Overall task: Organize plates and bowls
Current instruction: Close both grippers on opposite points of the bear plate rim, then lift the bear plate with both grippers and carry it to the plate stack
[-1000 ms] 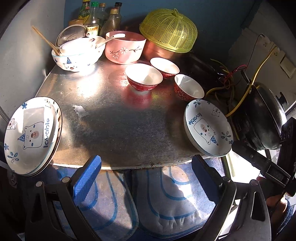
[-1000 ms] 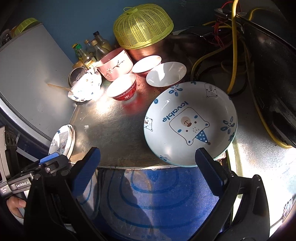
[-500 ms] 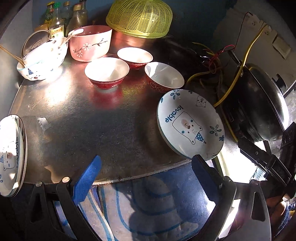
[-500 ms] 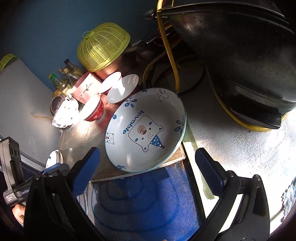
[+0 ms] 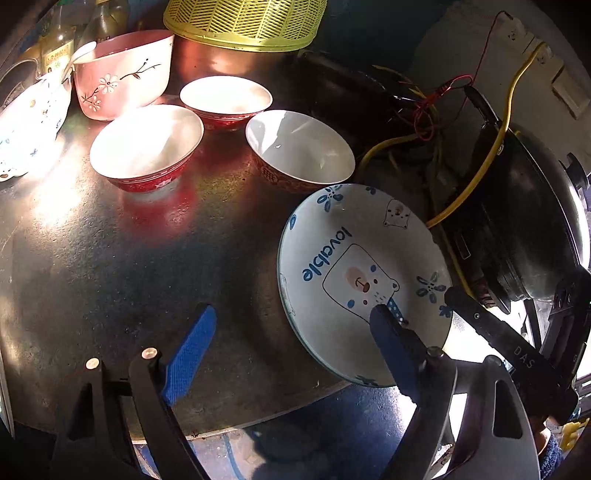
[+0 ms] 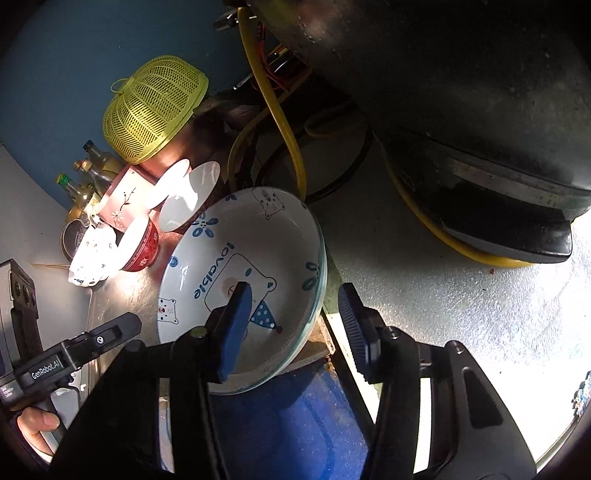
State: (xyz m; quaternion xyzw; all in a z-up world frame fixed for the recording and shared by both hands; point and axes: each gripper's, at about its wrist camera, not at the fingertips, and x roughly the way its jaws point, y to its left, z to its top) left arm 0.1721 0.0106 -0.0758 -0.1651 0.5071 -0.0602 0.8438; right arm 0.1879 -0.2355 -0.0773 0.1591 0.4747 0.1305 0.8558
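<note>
Right tool (image 6: 291, 325) just narrowing astride bear plate (image 6: 258, 236) rim, grip unclear, left tool (image 5: 291, 343) wide apart

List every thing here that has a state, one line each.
Bear plate, right way up, empty, overhanging the table edge.
Right gripper, jaws just closing, straddling the plate's rim, not yet pressing it.
Left gripper, open, jaws just narrowed slightly, holding nothing.
Three red bowls, upright, empty, unstacked.
Pink bowl, upright.
Yellow mesh cover, set dome up.
</note>
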